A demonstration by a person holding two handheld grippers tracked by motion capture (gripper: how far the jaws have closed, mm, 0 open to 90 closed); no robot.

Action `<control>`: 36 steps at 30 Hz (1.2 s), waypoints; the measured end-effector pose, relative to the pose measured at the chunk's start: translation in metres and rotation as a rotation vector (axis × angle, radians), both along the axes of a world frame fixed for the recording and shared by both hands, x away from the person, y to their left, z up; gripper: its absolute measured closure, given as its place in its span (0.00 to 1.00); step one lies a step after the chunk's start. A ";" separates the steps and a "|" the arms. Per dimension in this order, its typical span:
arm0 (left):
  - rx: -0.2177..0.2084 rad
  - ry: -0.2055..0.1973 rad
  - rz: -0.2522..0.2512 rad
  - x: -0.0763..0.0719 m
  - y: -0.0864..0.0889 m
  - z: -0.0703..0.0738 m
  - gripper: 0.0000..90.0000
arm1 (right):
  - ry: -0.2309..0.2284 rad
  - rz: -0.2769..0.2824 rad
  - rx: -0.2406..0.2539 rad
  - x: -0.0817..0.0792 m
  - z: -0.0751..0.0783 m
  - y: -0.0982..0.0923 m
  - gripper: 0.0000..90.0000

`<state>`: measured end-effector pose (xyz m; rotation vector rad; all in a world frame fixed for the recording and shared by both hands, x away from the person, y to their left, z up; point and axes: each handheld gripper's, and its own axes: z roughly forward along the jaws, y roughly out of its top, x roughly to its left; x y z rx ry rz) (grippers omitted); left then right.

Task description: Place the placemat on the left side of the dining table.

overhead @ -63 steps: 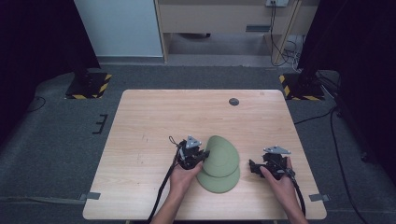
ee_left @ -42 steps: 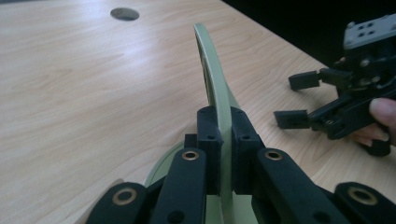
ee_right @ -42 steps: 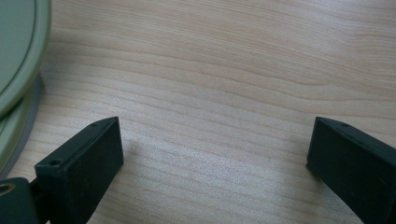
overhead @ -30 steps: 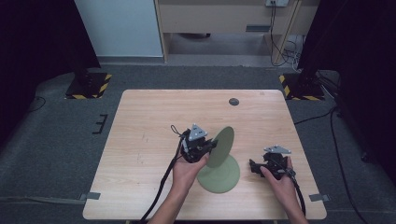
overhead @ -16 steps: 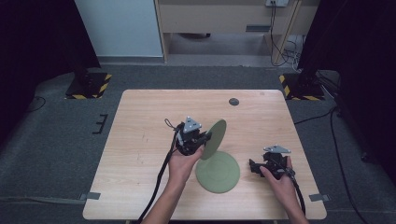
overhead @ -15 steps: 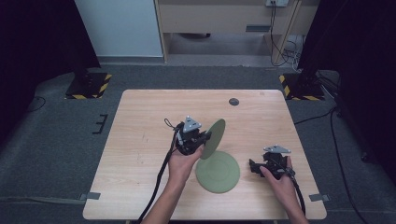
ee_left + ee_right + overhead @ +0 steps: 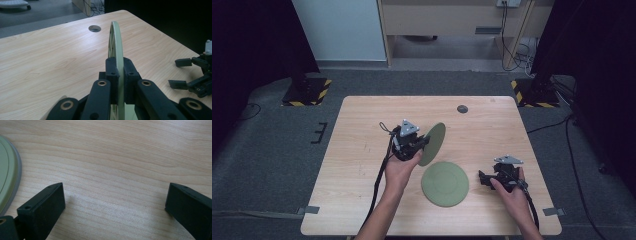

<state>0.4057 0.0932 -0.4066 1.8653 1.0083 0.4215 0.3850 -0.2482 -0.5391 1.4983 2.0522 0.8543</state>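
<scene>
1. Your left hand-held gripper [image 7: 418, 144] clamps the rim of a green plate [image 7: 433, 143], holding it on edge above the desk [image 7: 362, 165].
2. A second green plate [image 7: 445, 183] lies flat on the desk just below it.
3. Your right hand-held gripper [image 7: 484, 178] rests beside that plate, jaws wide apart around bare wood.

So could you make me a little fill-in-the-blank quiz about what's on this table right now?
1. The left gripper is shut on the rim of a green ____.
2. The second green plate lies ____ on the table.
3. The right gripper rests on the wood with its jaws ____.
4. The lifted plate is held on ____, not level.

Missing words: plate; flat; open; edge
</scene>
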 end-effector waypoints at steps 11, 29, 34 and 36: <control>-0.007 0.002 0.037 0.001 0.024 0.000 0.95 | 0.001 0.000 0.003 0.001 0.000 0.001 0.03; -0.024 0.001 0.104 -0.002 0.063 0.001 0.95 | -0.001 0.002 0.002 0.001 0.000 0.001 0.03; -0.025 0.003 0.121 -0.001 0.071 -0.001 0.95 | -0.001 0.002 0.001 0.001 0.000 0.001 0.03; -0.023 0.001 0.126 -0.002 0.074 -0.001 0.95 | -0.001 0.002 0.001 0.001 0.000 0.001 0.03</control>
